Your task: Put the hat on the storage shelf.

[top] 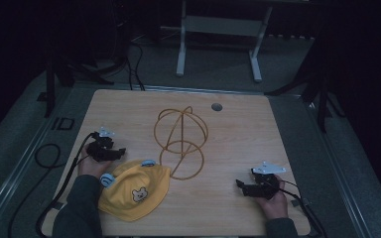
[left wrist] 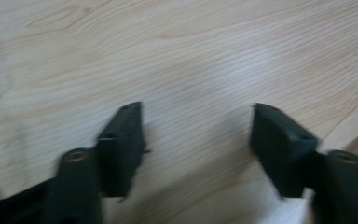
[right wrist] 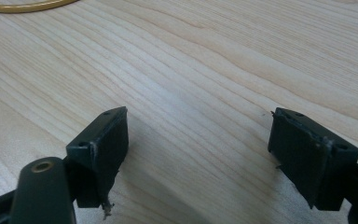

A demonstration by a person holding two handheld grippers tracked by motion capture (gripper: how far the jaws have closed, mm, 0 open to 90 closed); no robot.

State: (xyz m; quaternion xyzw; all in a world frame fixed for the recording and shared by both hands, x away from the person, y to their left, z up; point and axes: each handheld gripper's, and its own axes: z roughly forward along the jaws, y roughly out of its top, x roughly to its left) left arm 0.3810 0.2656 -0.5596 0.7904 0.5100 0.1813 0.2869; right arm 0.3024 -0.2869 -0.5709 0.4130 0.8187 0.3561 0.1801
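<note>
Seemingly light, soft and floppy, the yellow cap (top: 135,191) is seen lying on the worktop (top: 238,129) beside the left hand-held gripper (top: 110,151), best pinched at its brim, while both hand-held grippers, the right hand-held gripper (top: 245,187) included, are held wide and empty.

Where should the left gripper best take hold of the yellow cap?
Probably the brim edge of the yellow cap nearest the left gripper, coming from the cap's upper left. The cap lies flat, so its thin edge suits the open jaws better than the domed crown.
</note>
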